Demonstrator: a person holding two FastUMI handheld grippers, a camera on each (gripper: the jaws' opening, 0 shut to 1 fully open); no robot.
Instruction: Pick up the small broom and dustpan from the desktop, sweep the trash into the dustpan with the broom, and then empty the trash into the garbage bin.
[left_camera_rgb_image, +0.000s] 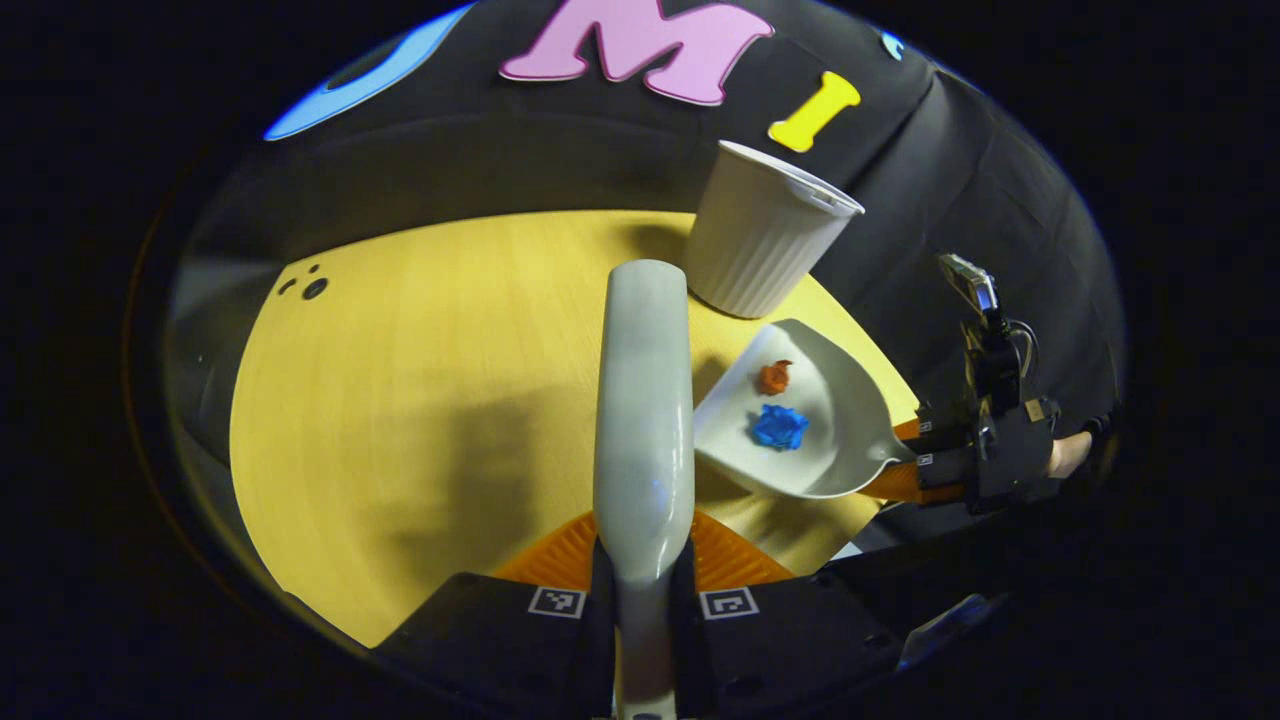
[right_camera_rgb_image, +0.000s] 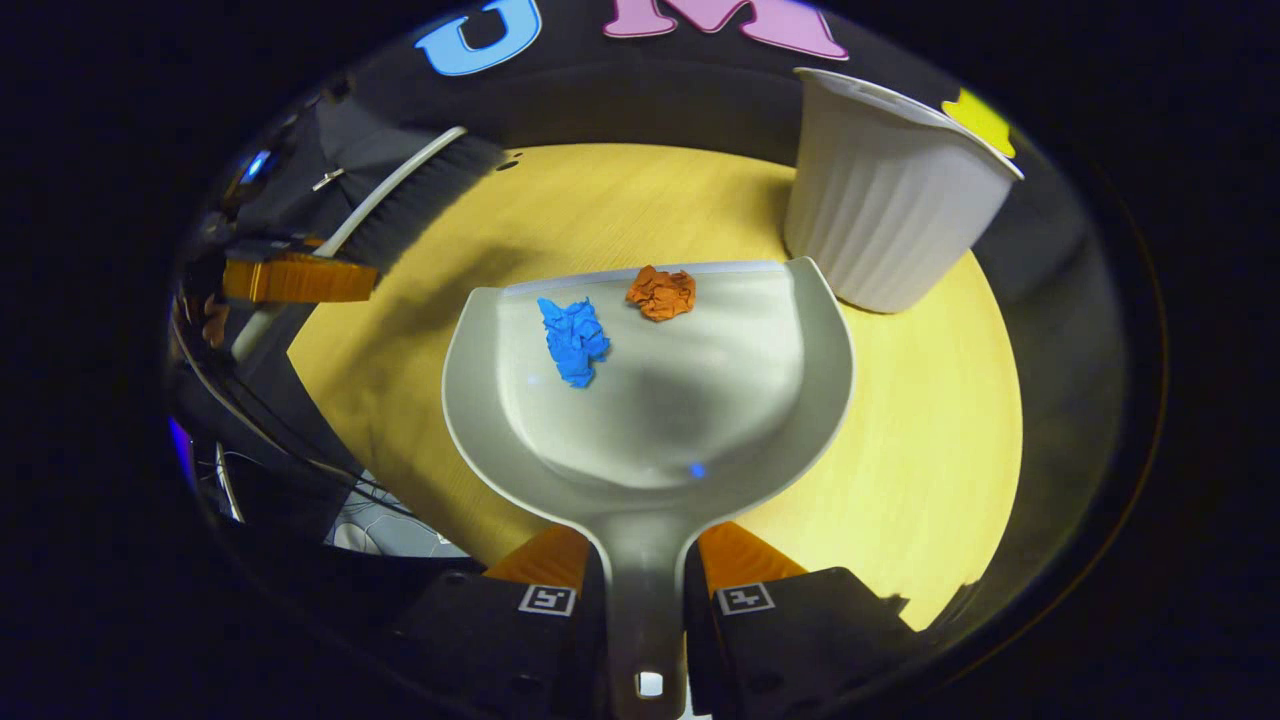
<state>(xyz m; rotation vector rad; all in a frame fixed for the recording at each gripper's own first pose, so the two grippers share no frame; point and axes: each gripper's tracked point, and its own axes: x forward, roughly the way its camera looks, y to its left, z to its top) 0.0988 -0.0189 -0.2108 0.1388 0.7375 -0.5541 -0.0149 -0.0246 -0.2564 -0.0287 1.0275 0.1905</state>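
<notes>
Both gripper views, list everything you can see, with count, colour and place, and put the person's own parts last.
Table: one, yellow wood, under everything.
Garbage bin: one, white, ribbed, standing on the table's far side, beyond the dustpan.
Dustpan: one, pale grey, handle held in the right tongs, pan over the table.
Blue paper ball: one, in the dustpan, near its front edge.
Orange paper ball: one, in the dustpan, by its front lip.
Broom: one, pale handle with dark bristles, held in the left tongs.
Left tongs: shut on the broom handle.
Right tongs: shut on the dustpan handle.
Hand: one, behind the right tongs.
</notes>
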